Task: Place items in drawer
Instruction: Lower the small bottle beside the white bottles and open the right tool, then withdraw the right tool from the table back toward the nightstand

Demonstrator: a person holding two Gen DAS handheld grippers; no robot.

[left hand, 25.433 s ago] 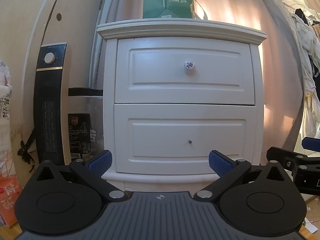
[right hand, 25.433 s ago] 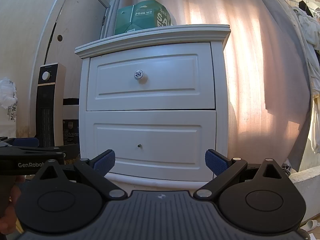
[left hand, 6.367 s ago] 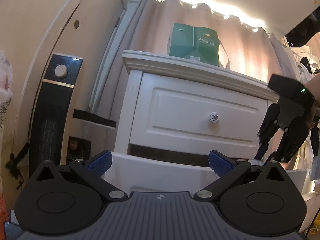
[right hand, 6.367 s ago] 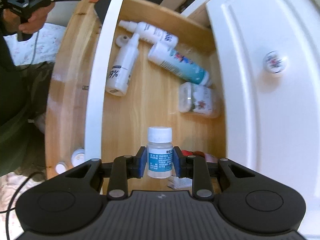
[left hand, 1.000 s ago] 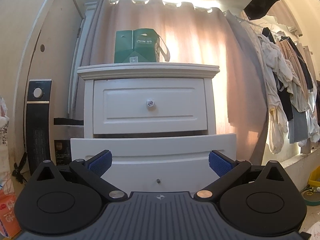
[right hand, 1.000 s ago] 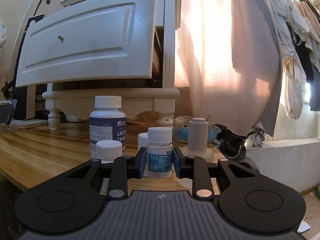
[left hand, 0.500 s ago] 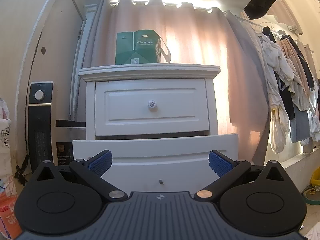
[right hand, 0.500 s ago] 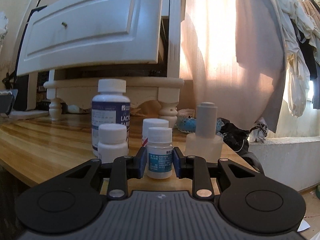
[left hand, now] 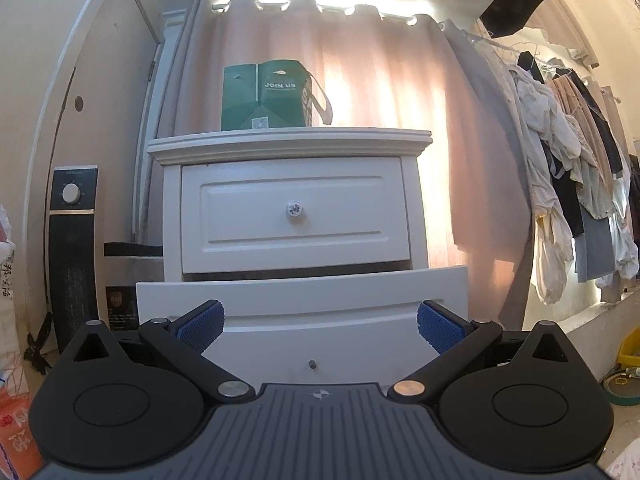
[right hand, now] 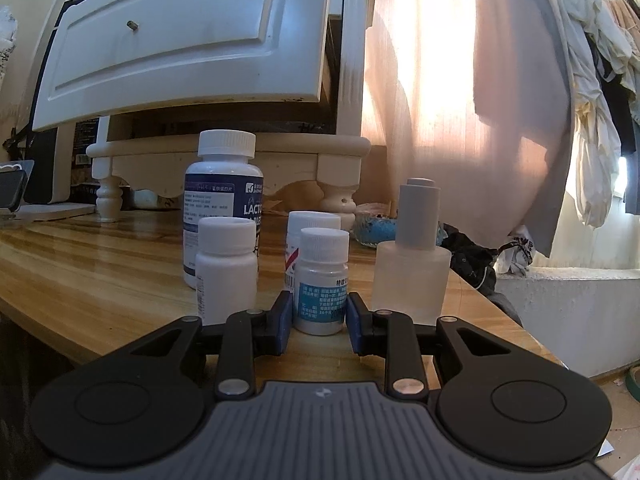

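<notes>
The small bottle [right hand: 323, 280] stands upright on the wooden floor [right hand: 100, 272], between the blue pads of the right gripper [right hand: 318, 322], whose jaws are narrow and clamp its lower sides. Left of it stands a plain white bottle [right hand: 226, 268], behind that a tall bottle [right hand: 224, 204], to its right a frosted pump bottle [right hand: 412, 268]. The left gripper [left hand: 319, 326] is spread wide and empty, facing the pulled-out lower drawer [left hand: 304, 300] of the nightstand [left hand: 290, 144].

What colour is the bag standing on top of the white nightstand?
Dark green, with white lettering. The bag on the nightstand shows best in the left wrist view.
</notes>
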